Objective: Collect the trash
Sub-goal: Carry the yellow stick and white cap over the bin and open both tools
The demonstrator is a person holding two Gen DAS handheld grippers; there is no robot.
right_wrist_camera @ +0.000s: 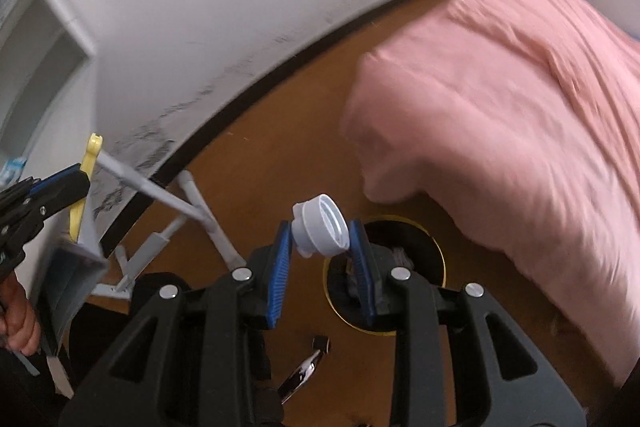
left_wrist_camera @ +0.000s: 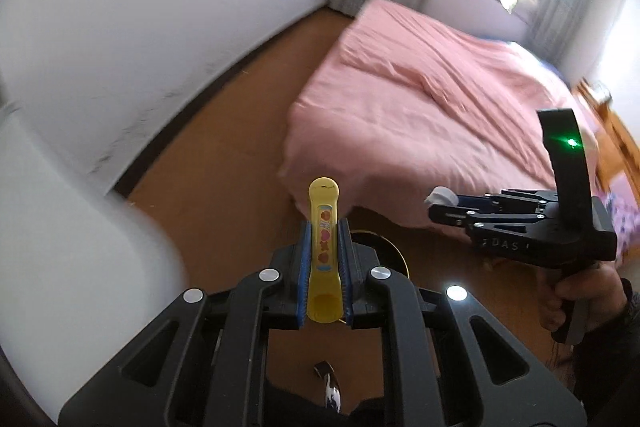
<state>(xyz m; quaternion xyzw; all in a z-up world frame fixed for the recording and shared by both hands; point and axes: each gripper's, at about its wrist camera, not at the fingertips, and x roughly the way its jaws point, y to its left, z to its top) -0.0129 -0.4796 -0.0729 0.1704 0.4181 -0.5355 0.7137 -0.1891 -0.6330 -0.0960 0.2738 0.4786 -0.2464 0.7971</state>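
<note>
Two pieces of trash are in my tongs: my left gripper [left_wrist_camera: 325,259] pinches a yellow stick [left_wrist_camera: 324,251], my right gripper [right_wrist_camera: 320,251] clamps a white cap [right_wrist_camera: 322,229], both above the bin [right_wrist_camera: 424,239] beside the pink bed [right_wrist_camera: 520,107].

left gripper [left_wrist_camera: 325,227] clamped, right gripper [right_wrist_camera: 320,231] clamped

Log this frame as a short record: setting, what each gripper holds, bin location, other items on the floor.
setting: bedroom, wooden floor, bed with pink cover
left gripper: shut on yellow plastic stick with a sticker strip
right gripper: shut on white threaded cap
bin: round, gold-rimmed bin on the floor by the bed corner, under both grippers
other: grey dustpan, small shiny wrapper
</note>
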